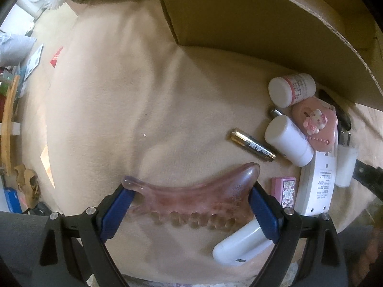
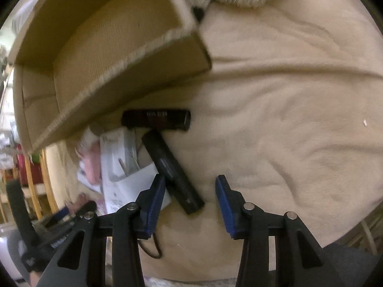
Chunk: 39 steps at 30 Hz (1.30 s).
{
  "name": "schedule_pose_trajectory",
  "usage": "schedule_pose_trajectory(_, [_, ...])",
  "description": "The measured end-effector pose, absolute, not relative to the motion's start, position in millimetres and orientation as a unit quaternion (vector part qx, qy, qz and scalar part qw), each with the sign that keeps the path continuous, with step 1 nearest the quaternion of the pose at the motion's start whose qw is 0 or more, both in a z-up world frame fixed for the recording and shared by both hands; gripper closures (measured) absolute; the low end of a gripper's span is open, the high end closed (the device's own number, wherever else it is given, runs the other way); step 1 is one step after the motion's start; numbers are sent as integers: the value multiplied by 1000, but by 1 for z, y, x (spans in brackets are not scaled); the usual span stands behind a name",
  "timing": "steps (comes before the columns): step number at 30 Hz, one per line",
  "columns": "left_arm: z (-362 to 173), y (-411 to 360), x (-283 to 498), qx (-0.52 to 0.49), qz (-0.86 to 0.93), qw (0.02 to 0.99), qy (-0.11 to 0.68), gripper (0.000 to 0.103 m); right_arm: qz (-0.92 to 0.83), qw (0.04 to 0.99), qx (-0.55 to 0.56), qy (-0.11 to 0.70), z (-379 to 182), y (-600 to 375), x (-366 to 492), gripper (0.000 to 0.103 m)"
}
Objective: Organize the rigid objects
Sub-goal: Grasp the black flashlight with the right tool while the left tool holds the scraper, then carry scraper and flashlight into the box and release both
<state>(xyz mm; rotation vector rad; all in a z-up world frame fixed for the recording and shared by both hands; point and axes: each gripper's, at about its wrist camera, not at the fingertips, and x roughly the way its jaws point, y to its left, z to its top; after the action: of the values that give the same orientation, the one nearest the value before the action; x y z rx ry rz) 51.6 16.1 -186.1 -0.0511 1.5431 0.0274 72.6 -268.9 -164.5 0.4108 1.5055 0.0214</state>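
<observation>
Pink comb [image 1: 191,203] clamped in left gripper [image 1: 191,205] jaws | right gripper [image 2: 190,199] jaws released beside black tube [image 2: 173,169]

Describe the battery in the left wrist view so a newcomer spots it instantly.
Start at the cardboard box on the beige blanket; a clutter pile lies below its near wall. The battery lies at the pile's left edge, beside a white bottle: the only gold-and-black metal cylinder there.

dim warm light, fisheye-bent edges, right wrist view motion-blurred.
</observation>
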Motion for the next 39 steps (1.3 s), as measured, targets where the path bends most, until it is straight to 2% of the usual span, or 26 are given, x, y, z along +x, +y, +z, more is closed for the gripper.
schedule_pose_trajectory(4, [-184,11,55,-21,14,717,696,11,13,722,135,678,-172,-254,84,56])
schedule_pose_trajectory(8, [-179,10,54,-14,21,725,689,11,20,749,67,659,-166,-238,86,70])
schedule_pose_trajectory(12, [-171,12,53,-24,20,729,683,11,43,764,49,642,-152,-228,78,83])
schedule_pose_trajectory(27, [-144,-12,43,2,12,747,665,11,88,848,10,523,-62,-219,29,83])
schedule_pose_trajectory(39, [-59,-32,45,24,9,808,589,11,119,885,30,449,-6,-214,15,83])
